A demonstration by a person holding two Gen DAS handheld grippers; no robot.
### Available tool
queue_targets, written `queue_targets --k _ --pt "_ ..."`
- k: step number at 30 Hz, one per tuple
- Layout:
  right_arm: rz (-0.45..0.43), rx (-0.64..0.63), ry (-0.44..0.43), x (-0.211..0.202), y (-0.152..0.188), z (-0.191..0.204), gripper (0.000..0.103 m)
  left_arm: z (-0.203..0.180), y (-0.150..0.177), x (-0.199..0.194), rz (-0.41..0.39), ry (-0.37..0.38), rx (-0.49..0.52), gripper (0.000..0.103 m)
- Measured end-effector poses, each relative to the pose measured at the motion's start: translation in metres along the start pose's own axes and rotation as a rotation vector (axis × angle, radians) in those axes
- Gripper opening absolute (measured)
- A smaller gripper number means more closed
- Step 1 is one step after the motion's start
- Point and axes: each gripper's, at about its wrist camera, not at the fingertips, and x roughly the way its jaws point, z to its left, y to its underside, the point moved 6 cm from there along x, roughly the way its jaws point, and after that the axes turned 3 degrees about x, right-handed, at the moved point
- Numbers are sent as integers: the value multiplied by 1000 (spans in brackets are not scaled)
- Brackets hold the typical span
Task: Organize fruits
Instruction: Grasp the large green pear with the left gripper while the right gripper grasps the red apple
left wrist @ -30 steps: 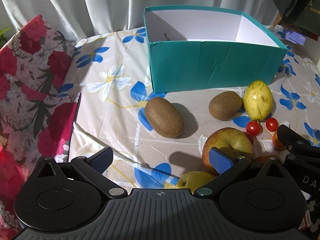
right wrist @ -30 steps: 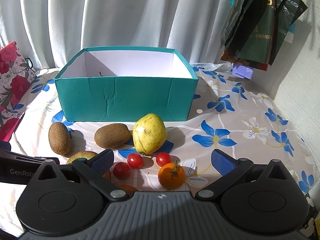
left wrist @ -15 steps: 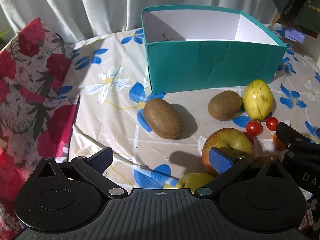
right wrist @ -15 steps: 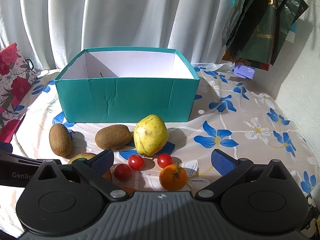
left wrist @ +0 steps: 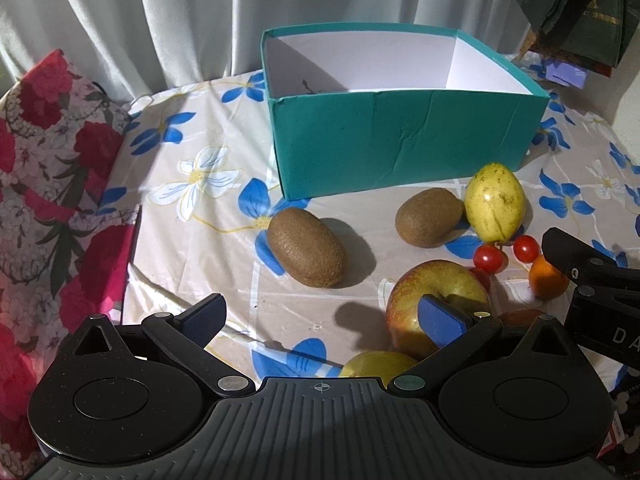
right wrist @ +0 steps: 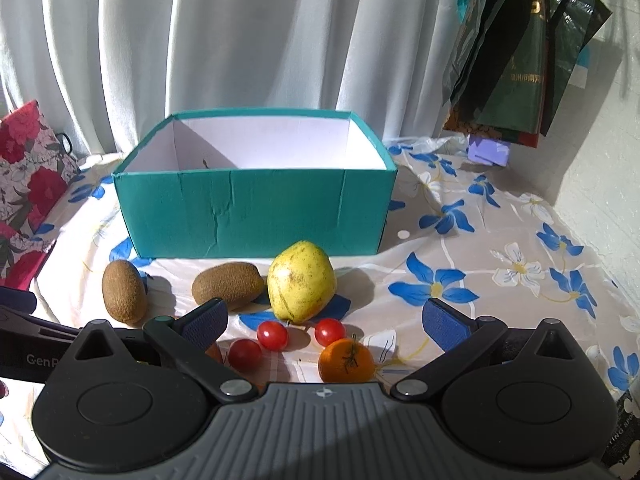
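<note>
Two kiwis (right wrist: 124, 291) lie on floral tablecloth (right wrist: 460, 240) before white curtains (right wrist: 240, 40).

In the left wrist view, the apple (left wrist: 434, 294) in front of the box (left wrist: 400, 148) is partly hidden by a gripper finger (left wrist: 442, 326). A yellow fruit (left wrist: 378, 364) nearer than the apple is mostly covered by the gripper body.
</note>
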Motion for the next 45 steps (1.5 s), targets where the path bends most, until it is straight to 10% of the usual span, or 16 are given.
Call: queue_targets --k 7,18,25,32,45 --pt "-109 8 -82 -12 -2 -4 103 -4 7 -15 -126 30 61 103" --pt "-117 63 -59 -16 5 -25 103 -34 35 -19 -76 214 136 103" --pt "-71 59 -56 -12 18 -33 103 -34 49 3 14 203 95 103" --pt "-47 30 -76 -11 25 -31 103 -36 58 15 59 166 93 74" --pt "26 -25 -151 -14 40 -16 89 -14 54 6 33 138 33 72"
